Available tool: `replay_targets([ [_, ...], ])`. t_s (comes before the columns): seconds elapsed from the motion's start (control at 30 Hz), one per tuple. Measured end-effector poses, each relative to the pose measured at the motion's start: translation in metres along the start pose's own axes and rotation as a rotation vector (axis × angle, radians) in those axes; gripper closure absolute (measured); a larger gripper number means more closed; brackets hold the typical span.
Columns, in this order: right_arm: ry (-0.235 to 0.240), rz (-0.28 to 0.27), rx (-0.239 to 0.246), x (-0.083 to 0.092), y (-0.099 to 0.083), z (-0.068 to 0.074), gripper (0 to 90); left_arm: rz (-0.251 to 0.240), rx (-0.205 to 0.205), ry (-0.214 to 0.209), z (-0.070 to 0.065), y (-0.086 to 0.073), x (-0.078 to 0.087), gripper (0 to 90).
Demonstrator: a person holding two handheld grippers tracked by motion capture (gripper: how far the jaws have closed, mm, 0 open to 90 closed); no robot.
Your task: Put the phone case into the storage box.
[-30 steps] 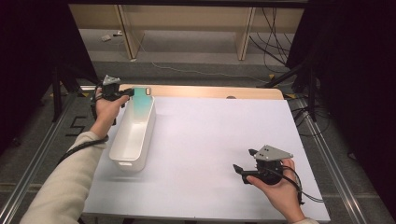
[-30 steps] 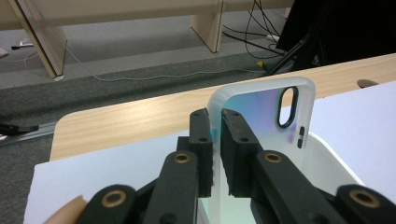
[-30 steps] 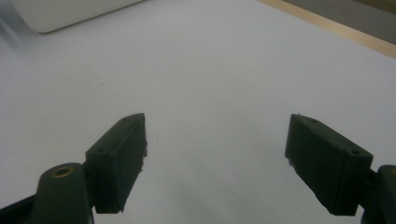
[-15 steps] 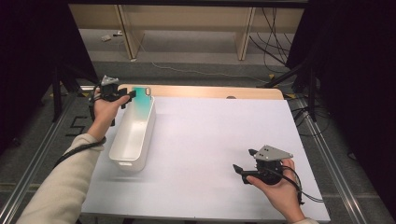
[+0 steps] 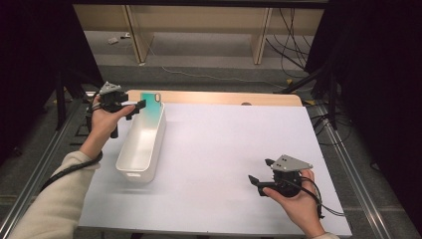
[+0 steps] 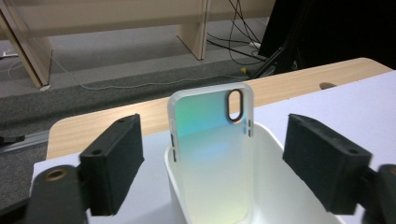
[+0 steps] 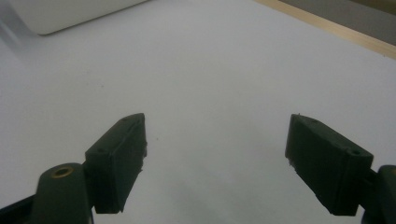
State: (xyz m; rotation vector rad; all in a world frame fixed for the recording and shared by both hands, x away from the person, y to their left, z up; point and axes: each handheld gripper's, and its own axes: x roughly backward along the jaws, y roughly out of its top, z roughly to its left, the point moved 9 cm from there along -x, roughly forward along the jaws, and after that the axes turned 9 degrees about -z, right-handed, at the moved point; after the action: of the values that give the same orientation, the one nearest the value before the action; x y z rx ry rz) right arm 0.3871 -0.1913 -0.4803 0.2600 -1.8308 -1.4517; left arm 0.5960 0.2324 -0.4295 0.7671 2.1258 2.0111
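Note:
An iridescent teal phone case (image 5: 151,102) stands upright at the far end of a long white bin (image 5: 160,134), leaning on its end wall. My left gripper (image 5: 135,108) hovers just left of the case. Its jaws have just been opening and now stand open. In the left gripper view the case (image 6: 210,154) rises ahead between the two pads (image 6: 114,168), and neither pad touches it. My right gripper (image 5: 260,170) is held low over the white table top (image 5: 224,144) at the near right. It is open, with nothing between its jaws (image 7: 215,158).
A bare wooden strip (image 5: 224,97) runs along the table's far edge. Metal rails (image 5: 356,174) flank both sides, and dark curtains hang left and right. Cables lie on the floor beyond. White table surface stretches between the bin and the right gripper.
The left gripper's jaws opened off the phone case and the hand drew back a little to the left. The case stays standing in the bin. The right hand kept still.

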Motion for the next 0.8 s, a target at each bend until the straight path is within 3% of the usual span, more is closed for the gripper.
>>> replay_targets([
  [0.53, -0.007, -0.009, 0.002, 0.001, 0.001, -0.001, 21.2, -0.031, -0.039, -0.041, -0.022, -0.005, 0.033, 7.2],
  [0.8, -0.012, -0.015, 0.003, 0.001, 0.002, -0.001, 21.0, -0.047, -0.020, -0.080, -0.039, -0.012, 0.052, 2.5],
])
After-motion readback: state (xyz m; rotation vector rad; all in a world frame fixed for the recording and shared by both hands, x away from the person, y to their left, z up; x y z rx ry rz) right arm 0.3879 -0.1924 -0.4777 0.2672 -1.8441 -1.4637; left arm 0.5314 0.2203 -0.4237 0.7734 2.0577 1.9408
